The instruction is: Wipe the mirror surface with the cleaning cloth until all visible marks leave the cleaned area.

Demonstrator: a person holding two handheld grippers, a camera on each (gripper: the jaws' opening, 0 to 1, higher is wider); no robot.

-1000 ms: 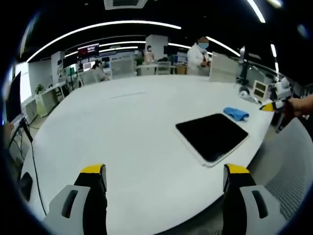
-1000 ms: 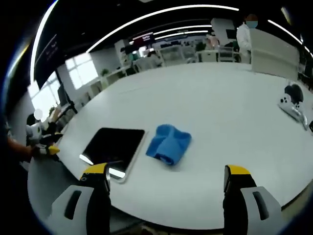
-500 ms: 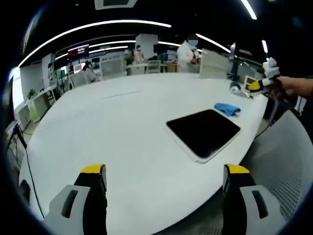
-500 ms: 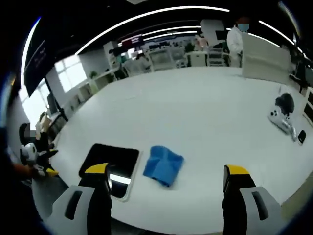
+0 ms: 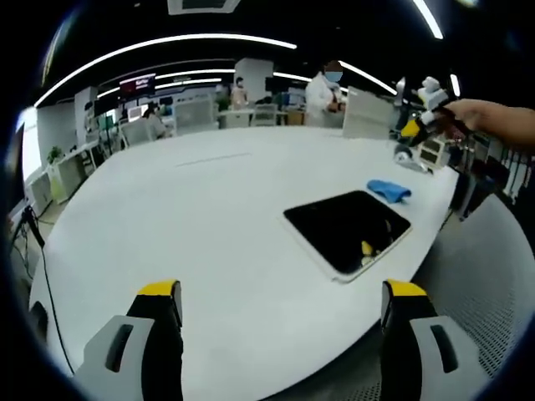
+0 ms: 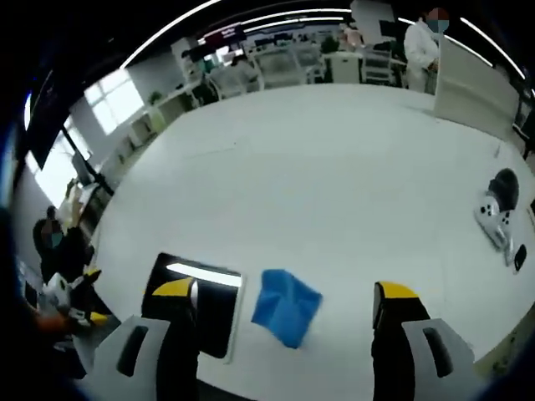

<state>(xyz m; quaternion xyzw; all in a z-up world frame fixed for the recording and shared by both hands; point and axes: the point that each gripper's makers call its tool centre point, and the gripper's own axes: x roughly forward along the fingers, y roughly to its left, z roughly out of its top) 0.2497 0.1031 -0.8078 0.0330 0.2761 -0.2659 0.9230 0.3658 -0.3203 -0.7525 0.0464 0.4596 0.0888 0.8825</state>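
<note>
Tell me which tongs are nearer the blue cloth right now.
Right. The right tongs hang open directly over the blue cloth; the left tongs sit back past the mirror.

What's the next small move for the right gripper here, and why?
Probably lower the right gripper onto the blue cloth and close on it. Its jaws stand open with the cloth lying loose on the white table between them, beside the mirror, and nothing is held yet, so wiping cannot begin.

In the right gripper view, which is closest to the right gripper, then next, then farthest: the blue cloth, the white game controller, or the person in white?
1. Blue cloth, between the jaws.
2. White game controller, on the table's right side.
3. Person in white, beyond the table's far edge.
</note>
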